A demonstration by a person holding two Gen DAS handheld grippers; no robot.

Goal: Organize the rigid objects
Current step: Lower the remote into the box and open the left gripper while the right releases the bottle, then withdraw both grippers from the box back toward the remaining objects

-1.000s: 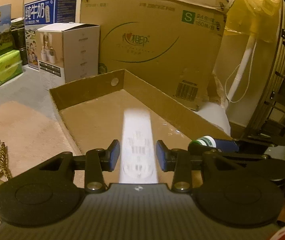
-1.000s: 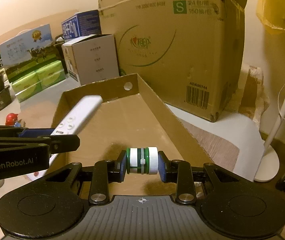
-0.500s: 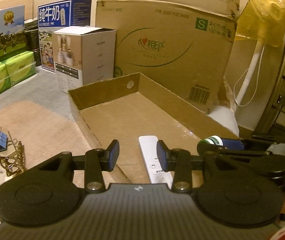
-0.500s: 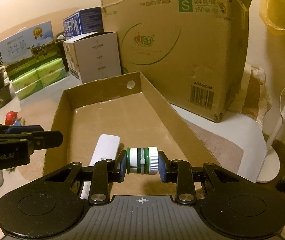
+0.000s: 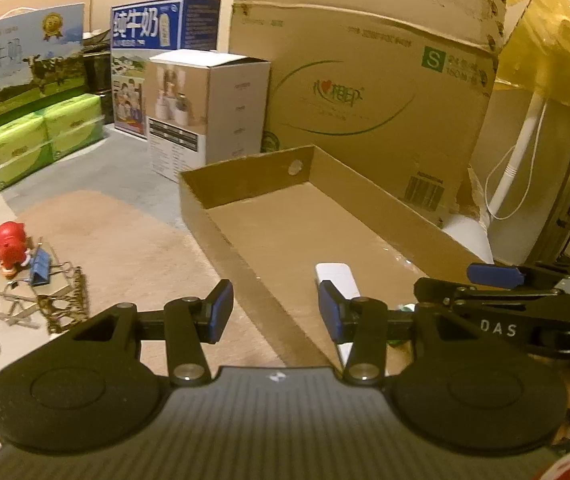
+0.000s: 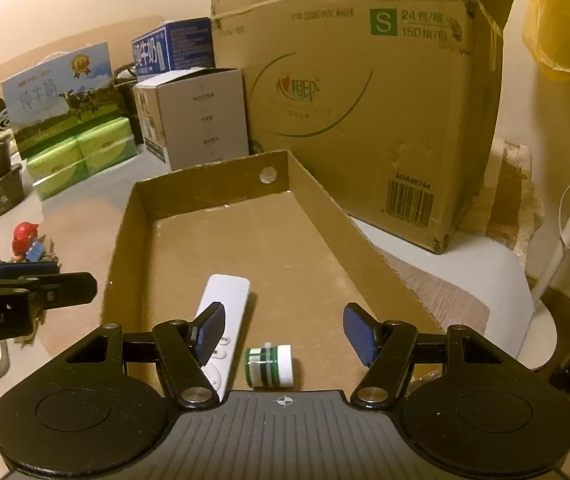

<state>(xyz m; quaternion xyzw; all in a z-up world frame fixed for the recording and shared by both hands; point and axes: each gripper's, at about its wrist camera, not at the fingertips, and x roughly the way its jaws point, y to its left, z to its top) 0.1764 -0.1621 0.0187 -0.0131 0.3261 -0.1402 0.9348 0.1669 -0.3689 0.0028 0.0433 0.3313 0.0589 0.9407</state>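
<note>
Stacked cartons behind; in cardboard tray (image 6: 325,216), near its front edge: white remote (image 6: 225,300) and green-white bottle (image 6: 269,364), just released by right hand-held gripper (image 6: 285,334), jaws opening, empty; left hand-held gripper (image 5: 271,312) empty, slightly parted; red figurine (image 5: 9,246) and binder clips (image 5: 39,268) left outside.

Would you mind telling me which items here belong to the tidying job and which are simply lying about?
Part of the job:
- cardboard tray
- white remote
- green-and-white bottle
- red figurine
- binder clips

Just lying about:
- large carton
- white box
- milk cartons
- fan stand

Remote (image 6: 225,320) beside bottle (image 6: 271,365) in tray (image 6: 325,208)
</note>
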